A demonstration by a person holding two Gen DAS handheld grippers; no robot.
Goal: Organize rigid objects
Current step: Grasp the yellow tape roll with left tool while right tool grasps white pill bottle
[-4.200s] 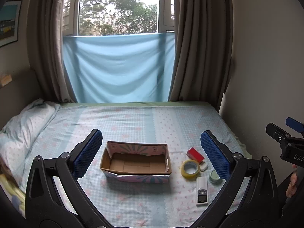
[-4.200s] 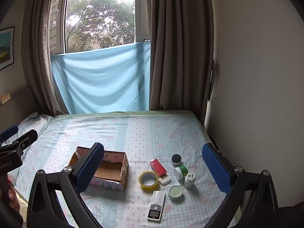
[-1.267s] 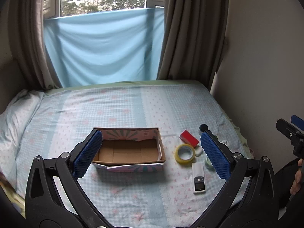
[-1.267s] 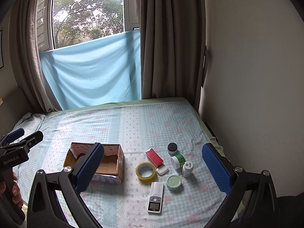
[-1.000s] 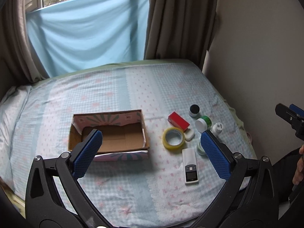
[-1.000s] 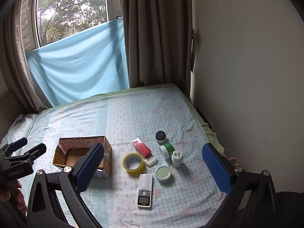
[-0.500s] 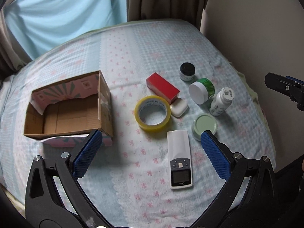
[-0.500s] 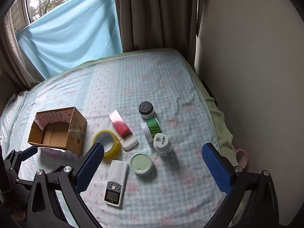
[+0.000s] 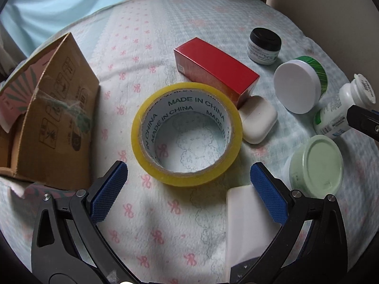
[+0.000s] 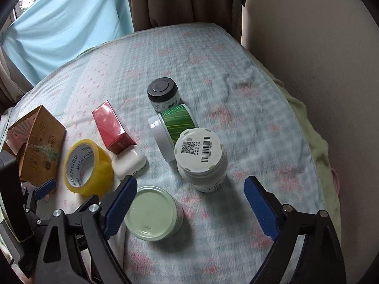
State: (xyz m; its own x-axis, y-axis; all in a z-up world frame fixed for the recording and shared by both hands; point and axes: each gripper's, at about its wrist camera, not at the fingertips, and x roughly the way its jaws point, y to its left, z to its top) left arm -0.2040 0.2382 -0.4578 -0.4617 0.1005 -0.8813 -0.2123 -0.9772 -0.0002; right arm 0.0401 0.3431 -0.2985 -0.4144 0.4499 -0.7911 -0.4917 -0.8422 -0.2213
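Note:
My left gripper (image 9: 188,177) is open, low over the bed just in front of the yellow tape roll (image 9: 187,133). The open cardboard box (image 9: 47,120) lies left of it. A red box (image 9: 214,69), a white earbud case (image 9: 258,118) and a white remote (image 9: 248,227) lie close by. My right gripper (image 10: 189,196) is open, just in front of the white pill bottle (image 10: 201,156). A pale green jar (image 10: 154,213) sits by its left finger. A green-banded jar (image 10: 173,127) lies on its side and a black-lidded jar (image 10: 163,92) stands behind it.
The objects lie on a blue checked bedspread (image 10: 236,108). The bed's right edge (image 10: 317,142) meets a beige wall. Curtains (image 10: 184,0) and a blue cloth (image 10: 59,28) hang at the far end. The left gripper shows at the left of the right wrist view (image 10: 35,196).
Both grippers have dropped down and forward toward the bed. The left one has closed in on the tape roll, the right one on the pill bottle. Both stay open.

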